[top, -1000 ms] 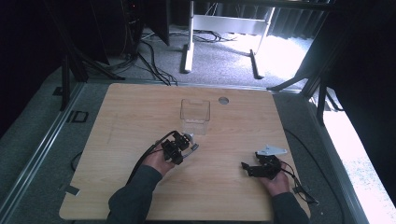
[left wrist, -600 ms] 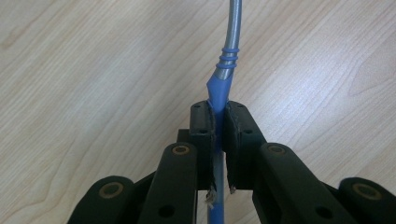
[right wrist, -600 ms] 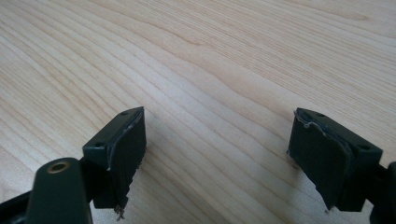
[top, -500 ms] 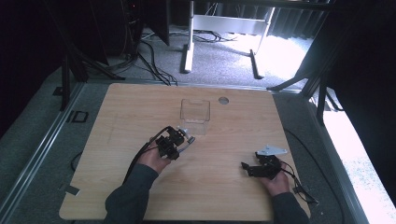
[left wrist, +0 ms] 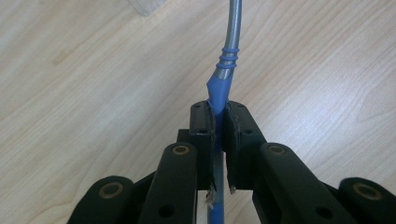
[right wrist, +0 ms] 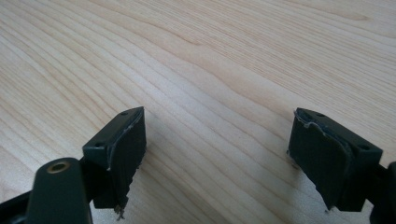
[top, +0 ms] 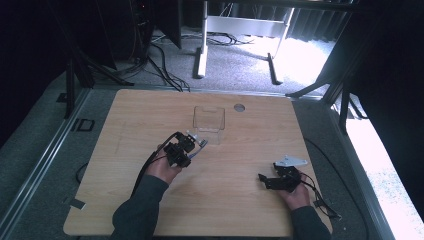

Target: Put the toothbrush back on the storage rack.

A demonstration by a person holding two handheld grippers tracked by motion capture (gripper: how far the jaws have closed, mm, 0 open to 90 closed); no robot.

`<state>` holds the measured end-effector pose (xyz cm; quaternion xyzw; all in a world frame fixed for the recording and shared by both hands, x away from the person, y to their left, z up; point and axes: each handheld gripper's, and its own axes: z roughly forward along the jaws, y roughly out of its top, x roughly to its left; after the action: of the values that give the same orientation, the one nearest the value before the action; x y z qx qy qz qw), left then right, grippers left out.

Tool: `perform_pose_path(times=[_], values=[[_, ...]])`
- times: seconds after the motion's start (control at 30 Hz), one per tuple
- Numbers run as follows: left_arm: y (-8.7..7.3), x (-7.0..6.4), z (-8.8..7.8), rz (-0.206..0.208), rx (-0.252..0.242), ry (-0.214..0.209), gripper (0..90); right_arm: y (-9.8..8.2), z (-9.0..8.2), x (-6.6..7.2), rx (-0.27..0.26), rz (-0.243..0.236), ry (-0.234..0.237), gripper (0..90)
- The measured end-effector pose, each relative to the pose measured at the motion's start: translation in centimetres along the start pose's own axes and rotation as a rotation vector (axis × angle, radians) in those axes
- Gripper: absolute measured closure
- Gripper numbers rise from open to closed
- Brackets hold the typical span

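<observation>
Left gripper (left wrist: 216,116) clamped on a thin blue-handled metal utensil (left wrist: 223,79), carrying it toward the clear plastic box (top: 209,119).

We judge this the carry step: the utensil's silver shaft points at the box just beyond; next we must lift its tip over the near wall. Our right gripper (right wrist: 217,158) rests wide open and empty on the pale wooden worktop (top: 240,165).

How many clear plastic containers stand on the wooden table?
1. The clear plastic container stands at the far middle of the wooden table, just beyond the left gripper; its corner shows in the left gripper view.
</observation>
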<state>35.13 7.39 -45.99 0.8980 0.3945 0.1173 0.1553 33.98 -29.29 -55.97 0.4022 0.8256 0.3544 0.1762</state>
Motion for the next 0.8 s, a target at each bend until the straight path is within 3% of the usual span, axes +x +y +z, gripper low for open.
perform_pose_path(times=[0.13,0.8], values=[[0.0,0.1,-0.4,-0.012,-0.039,0.018,82.6,0.0,0.0,0.0,0.0,0.002,0.001,18.7],[0.0,0.8,-1.3,-0.039,-0.134,0.053,82.6,0.0,0.0,0.0,0.0,0.004,0.001,18.7]])
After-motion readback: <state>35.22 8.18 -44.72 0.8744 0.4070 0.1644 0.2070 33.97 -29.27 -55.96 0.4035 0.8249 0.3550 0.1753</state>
